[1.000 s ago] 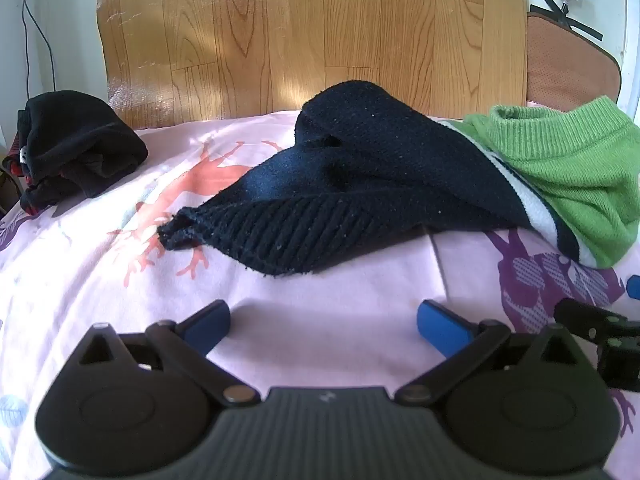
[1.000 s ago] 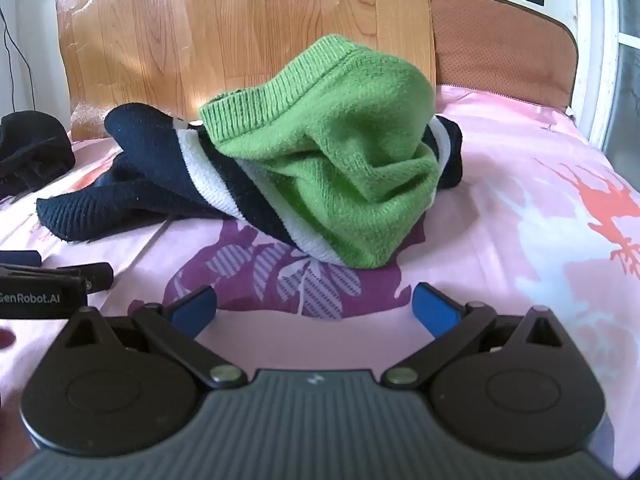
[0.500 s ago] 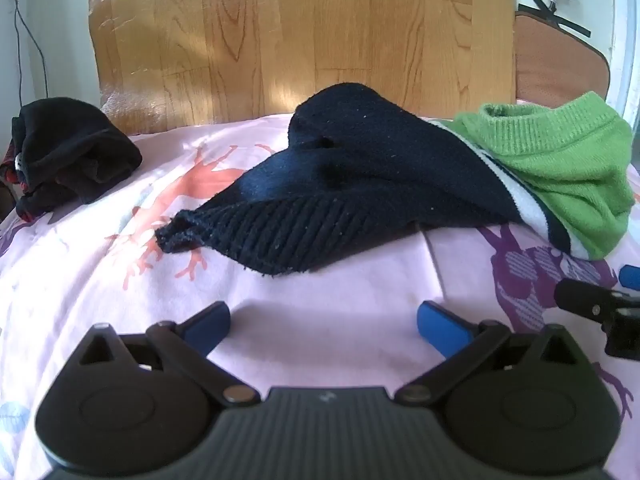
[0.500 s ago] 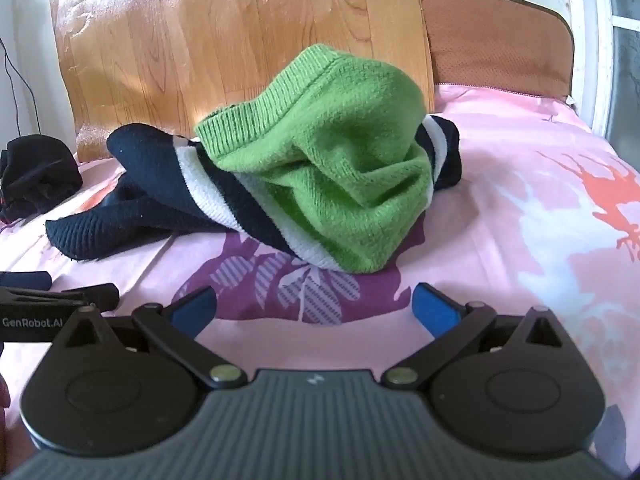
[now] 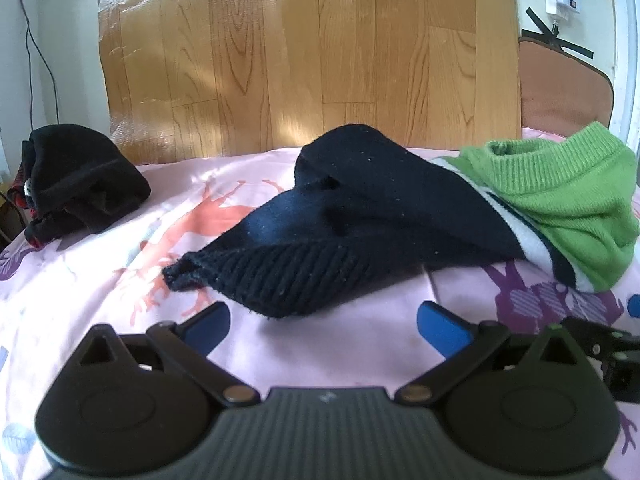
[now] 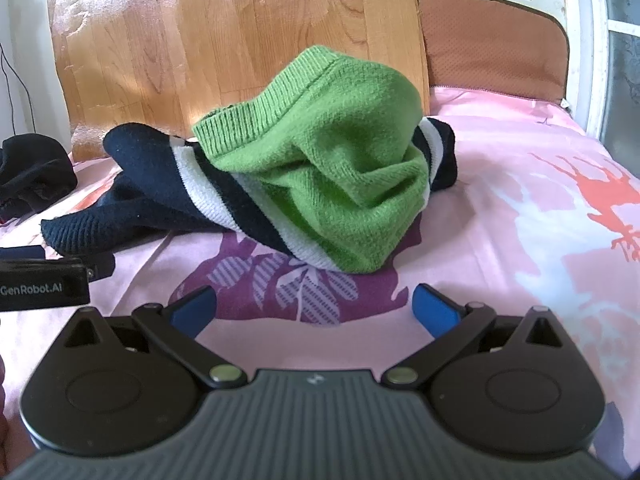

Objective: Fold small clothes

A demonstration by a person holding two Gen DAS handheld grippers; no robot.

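A crumpled knit sweater, navy (image 5: 360, 216) with white stripes and a green top part (image 5: 560, 188), lies heaped on the pink bedsheet (image 5: 100, 280). In the right wrist view its green part (image 6: 332, 168) faces me. My left gripper (image 5: 322, 326) is open and empty, just short of the navy ribbed hem (image 5: 280, 280). My right gripper (image 6: 312, 310) is open and empty, a little before the green heap. The left gripper shows at the left edge of the right wrist view (image 6: 48, 280).
A black bundle of clothes (image 5: 76, 176) lies at the far left of the bed. A wooden panel (image 5: 300, 52) stands behind the bed. A brown padded headboard (image 6: 496, 40) is at the back right. A window frame (image 6: 596, 48) borders the right side.
Both grippers have moved closer to the sweater, which sits larger and lower in both views. Both stay open.
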